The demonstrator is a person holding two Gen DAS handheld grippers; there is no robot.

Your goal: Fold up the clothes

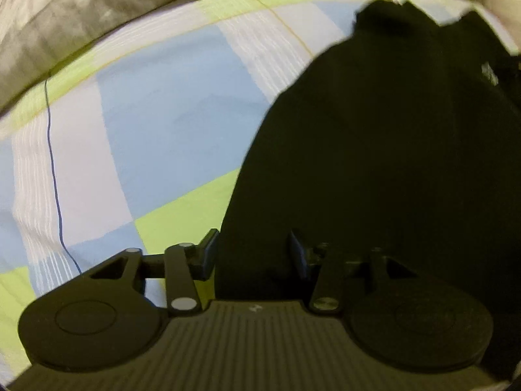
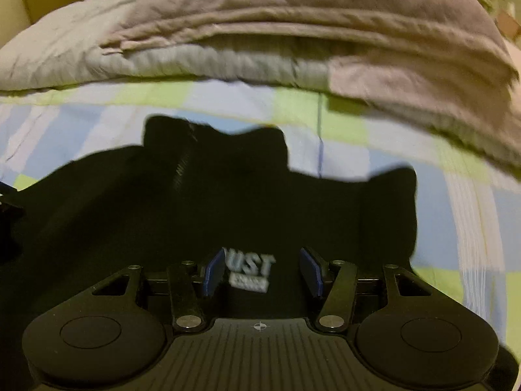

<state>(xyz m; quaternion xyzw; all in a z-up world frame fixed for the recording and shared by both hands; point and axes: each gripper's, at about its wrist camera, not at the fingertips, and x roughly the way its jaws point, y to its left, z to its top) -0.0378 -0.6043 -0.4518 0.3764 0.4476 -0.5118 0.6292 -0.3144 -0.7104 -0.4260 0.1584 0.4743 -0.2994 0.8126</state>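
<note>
A black garment (image 1: 374,163) lies spread on a checked bed sheet (image 1: 146,114) and fills the right half of the left wrist view. My left gripper (image 1: 253,254) hangs over the garment's left edge with its jaws apart and nothing pinched between them. In the right wrist view the same black garment (image 2: 228,202) stretches across the middle, with a white printed logo (image 2: 252,272) on it. My right gripper (image 2: 262,272) hovers directly over that logo. Its blue pads (image 2: 213,272) stand wide apart and grip no cloth.
A folded grey-beige quilt (image 2: 293,16) lies along the far side of the bed, also seen as the quilt (image 1: 65,16) at top left. The blue, white and green sheet (image 2: 456,228) shows bare to the right of the garment.
</note>
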